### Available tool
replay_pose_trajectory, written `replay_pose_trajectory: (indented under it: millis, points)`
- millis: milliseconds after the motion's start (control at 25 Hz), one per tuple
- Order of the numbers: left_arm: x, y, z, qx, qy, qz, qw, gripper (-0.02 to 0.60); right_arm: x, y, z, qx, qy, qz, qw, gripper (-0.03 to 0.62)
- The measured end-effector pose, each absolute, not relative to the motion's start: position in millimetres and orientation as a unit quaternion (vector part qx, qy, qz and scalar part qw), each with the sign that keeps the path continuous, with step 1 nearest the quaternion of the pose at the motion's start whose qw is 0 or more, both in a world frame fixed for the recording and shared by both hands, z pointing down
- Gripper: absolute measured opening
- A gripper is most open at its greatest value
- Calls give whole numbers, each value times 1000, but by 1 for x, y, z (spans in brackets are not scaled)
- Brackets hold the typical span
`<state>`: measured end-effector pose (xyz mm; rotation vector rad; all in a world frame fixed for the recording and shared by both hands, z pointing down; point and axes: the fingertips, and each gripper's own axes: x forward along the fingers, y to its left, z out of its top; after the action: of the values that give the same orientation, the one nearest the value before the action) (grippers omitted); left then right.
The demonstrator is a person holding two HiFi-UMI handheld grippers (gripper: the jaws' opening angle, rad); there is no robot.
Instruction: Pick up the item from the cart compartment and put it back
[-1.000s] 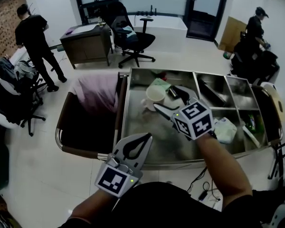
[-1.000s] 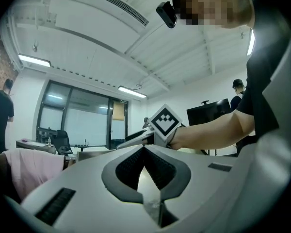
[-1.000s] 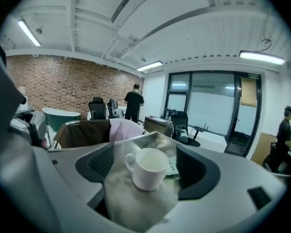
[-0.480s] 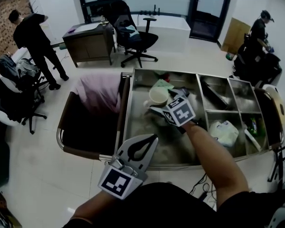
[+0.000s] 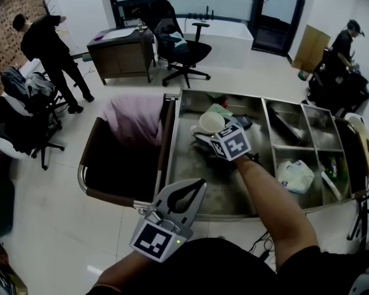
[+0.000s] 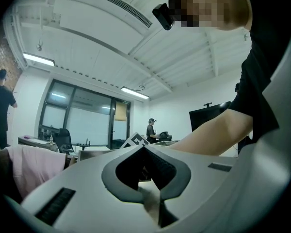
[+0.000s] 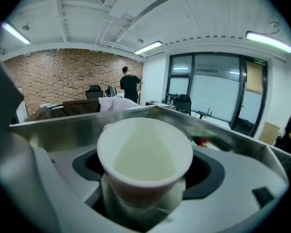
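Observation:
A white paper cup (image 5: 210, 122) stands upright in the large left compartment of the steel cart (image 5: 171, 147). My right gripper (image 5: 214, 131) reaches down into that compartment, one jaw on each side of the cup. In the right gripper view the cup (image 7: 144, 152) fills the space between the jaws, with dark gaps showing beside its rim. The jaws have just been closing slightly with the cup between them. My left gripper (image 5: 195, 183) hangs near the cart's front edge, jaws together and holding nothing; its tips (image 6: 144, 147) meet in its own view.
A dark bin with pink cloth (image 5: 132, 118) joins the cart's left side. A green packet (image 5: 219, 110) lies behind the cup. Smaller compartments on the right hold a white bag (image 5: 295, 176) and other items. An office chair (image 5: 184, 51), a desk and two people stand farther off.
My right gripper has gone down and forward into the compartment until its jaws flank the cup. The left gripper has stayed in place.

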<state>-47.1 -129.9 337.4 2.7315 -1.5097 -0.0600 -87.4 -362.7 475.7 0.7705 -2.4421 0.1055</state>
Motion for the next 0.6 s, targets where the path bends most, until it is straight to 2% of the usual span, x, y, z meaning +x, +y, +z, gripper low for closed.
replay_pose_trajectory:
  millis: [600]
  points:
    - [-54, -123, 336, 872, -489, -24, 9, 0, -82, -359, 455, 305, -912, 32, 271, 471]
